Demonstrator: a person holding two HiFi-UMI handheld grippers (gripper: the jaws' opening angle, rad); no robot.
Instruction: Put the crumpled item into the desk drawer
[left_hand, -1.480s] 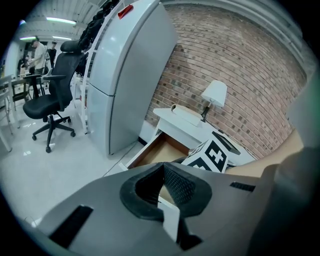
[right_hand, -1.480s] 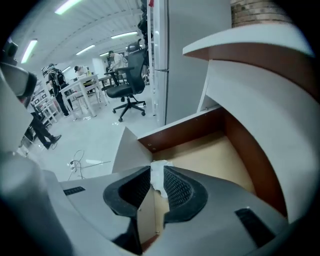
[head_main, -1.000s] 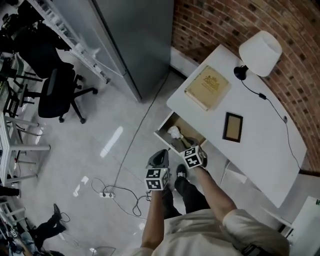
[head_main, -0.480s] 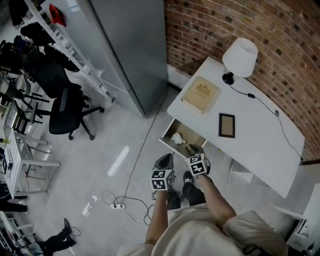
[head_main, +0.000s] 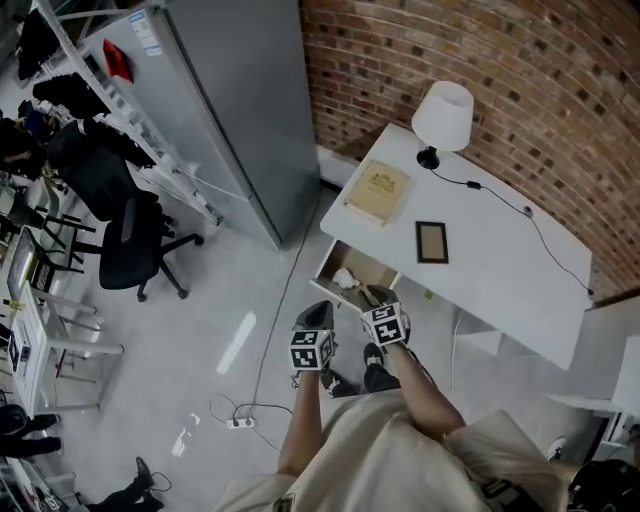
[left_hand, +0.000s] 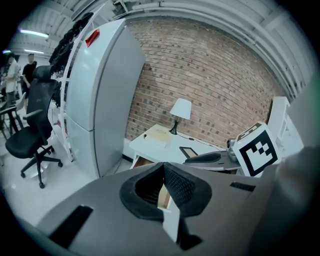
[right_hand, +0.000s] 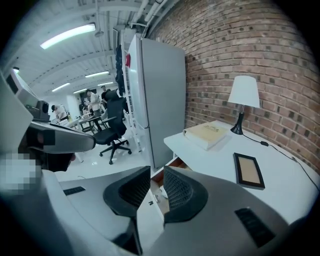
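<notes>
The white desk (head_main: 500, 270) stands against the brick wall with its drawer (head_main: 325, 268) pulled open. A white crumpled item (head_main: 344, 277) lies inside the drawer. My right gripper (head_main: 375, 296) hovers just above the drawer's near end, its jaws slightly apart with nothing between them. In the right gripper view, the drawer (right_hand: 172, 164) and a small white lump in it show past the right gripper (right_hand: 157, 170). My left gripper (head_main: 318, 313) hangs over the floor to the left of the drawer, jaws closed tip to tip and empty, as the left gripper view shows at the left gripper (left_hand: 163, 166).
On the desk are a white lamp (head_main: 443, 110), a tan book (head_main: 378, 192) and a dark picture frame (head_main: 432, 242). A tall grey cabinet (head_main: 230, 100) stands left of the desk. A black office chair (head_main: 130, 250) and a power strip with cable (head_main: 240, 422) are on the floor.
The head view has pulled back and shifted, so the desk shows farther up. Both grippers stay in front of the open drawer. The crumpled item has stayed in the drawer.
</notes>
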